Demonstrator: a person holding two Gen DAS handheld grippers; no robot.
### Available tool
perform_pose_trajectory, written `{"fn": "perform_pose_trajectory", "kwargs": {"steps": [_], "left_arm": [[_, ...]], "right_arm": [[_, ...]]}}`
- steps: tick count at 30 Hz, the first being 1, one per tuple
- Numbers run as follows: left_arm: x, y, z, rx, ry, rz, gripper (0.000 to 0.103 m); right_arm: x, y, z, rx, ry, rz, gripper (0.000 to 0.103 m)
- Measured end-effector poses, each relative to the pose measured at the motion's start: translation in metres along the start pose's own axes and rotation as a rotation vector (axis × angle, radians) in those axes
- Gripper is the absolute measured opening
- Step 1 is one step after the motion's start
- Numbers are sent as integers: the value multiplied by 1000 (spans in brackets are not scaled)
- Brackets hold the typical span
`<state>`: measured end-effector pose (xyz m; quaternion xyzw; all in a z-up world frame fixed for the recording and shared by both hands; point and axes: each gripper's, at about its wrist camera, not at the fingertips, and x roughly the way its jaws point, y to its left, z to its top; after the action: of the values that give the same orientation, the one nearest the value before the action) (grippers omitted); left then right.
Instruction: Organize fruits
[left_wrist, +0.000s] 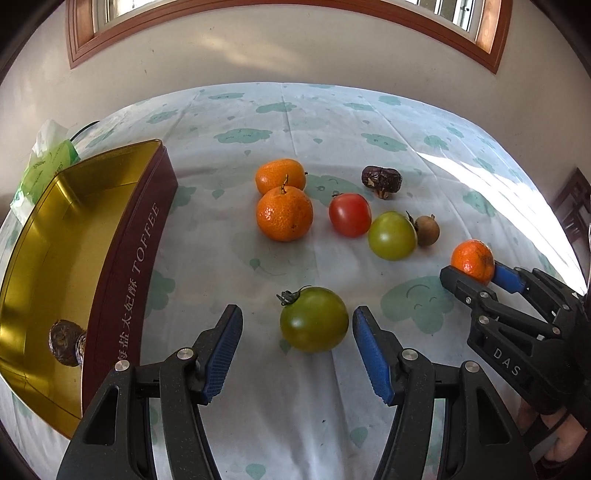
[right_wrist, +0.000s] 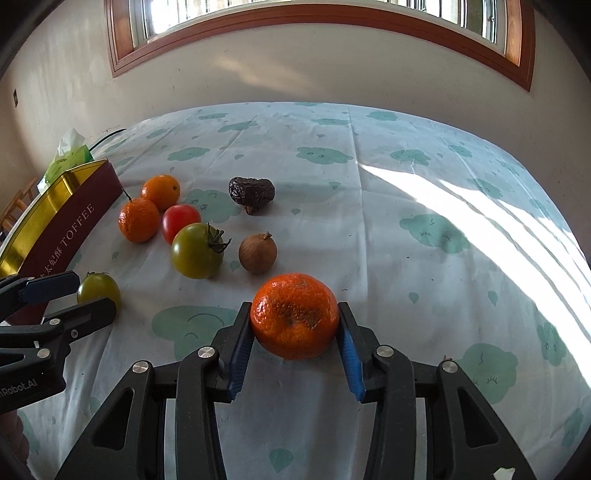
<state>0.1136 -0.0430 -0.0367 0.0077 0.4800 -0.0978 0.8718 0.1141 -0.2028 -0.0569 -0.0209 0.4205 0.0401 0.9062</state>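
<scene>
My left gripper (left_wrist: 298, 314) is open with a green tomato (left_wrist: 314, 319) lying between its blue pads, which stand clear of it on both sides. My right gripper (right_wrist: 294, 308) is shut on a mandarin (right_wrist: 294, 315), its pads pressing both flanks just above the cloth. Loose on the table lie two more mandarins (left_wrist: 284, 214), a red tomato (left_wrist: 349, 214), a second green tomato (left_wrist: 392, 235), a small brown fruit (left_wrist: 427, 230) and a dark wrinkled date (left_wrist: 381, 180). The open gold-lined toffee tin (left_wrist: 122, 266) at the left holds one brown fruit (left_wrist: 64, 341).
A cloud-print cloth (right_wrist: 406, 192) covers the table. A green tissue pack (left_wrist: 48, 162) sits behind the tin. The wall and window frame rise beyond the far edge. Sunlight streaks the bare right part of the cloth (right_wrist: 498, 240).
</scene>
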Motion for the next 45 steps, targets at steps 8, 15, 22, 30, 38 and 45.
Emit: {"fn": "perform_pose_trajectory", "kwargs": {"steps": [8,15,22,30,38,45], "left_arm": [[9,-5,0,15,13,2,46],[5,-2,-2,-6,11,-1,37],[-12,7,-6,-21,-3,8,37],[-64,48,1,-59,-122,61,37],[-76,142,-1,-188,-145,252,37],[-57,183,-15,-241,-79,323,37]], "right_arm": [[0,0,0,0,0,0,42],[0,0,0,0,0,-1,42],[0,1,0,-5,1,-6,42],[0,1,0,-4,1,-5,42],[0,1,0,-5,2,-6,42],[0,2,0,-5,2,-6,42]]}}
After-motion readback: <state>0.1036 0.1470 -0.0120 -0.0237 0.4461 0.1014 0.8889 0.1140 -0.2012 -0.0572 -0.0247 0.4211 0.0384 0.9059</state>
